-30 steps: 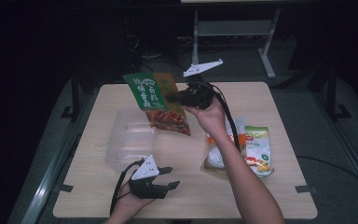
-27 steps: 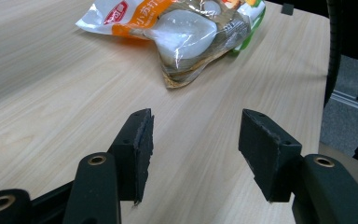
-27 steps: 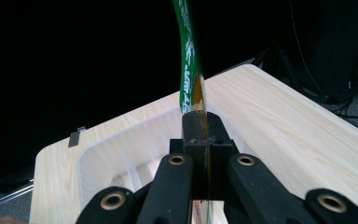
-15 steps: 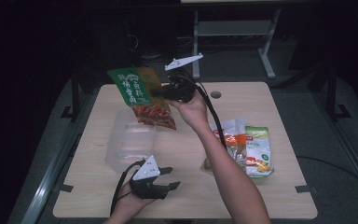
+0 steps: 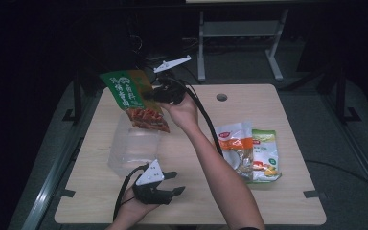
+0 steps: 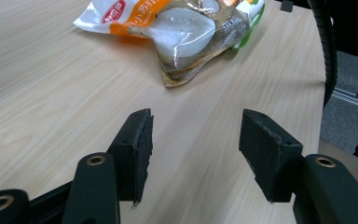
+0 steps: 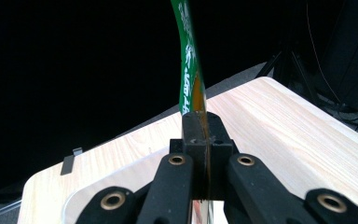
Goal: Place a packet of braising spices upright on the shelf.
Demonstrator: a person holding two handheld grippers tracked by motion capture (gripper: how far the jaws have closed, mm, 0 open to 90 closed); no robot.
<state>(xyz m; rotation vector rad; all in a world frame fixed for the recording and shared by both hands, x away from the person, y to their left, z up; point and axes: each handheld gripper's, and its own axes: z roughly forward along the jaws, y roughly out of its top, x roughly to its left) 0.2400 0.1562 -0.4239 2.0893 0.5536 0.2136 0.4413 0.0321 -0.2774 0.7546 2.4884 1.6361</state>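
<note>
A green snack bag (image 5: 133, 99) with red contents hangs in the air above a clear plastic container (image 5: 133, 149), held edge-on in the right gripper view as a thin green strip (image 7: 188, 60). My right gripper (image 5: 154, 94) is shut on the bag's edge, its jaws pressed together (image 7: 204, 135). Low at the table's near edge, my left gripper (image 5: 172, 183) rests open; its jaws (image 6: 193, 149) stand wide apart over bare wood with nothing between them.
Two more snack bags lie on the table's right half, an orange-and-white one (image 5: 235, 143) (image 6: 177, 28) and a green-edged one (image 5: 267, 154). A round hole (image 5: 221, 97) marks the far side of the wooden table (image 5: 287, 206). Black cable trails from each gripper.
My right gripper has carried the green bag leftward and a little farther away, from the table's middle to above the clear container. The left gripper has stayed put.
</note>
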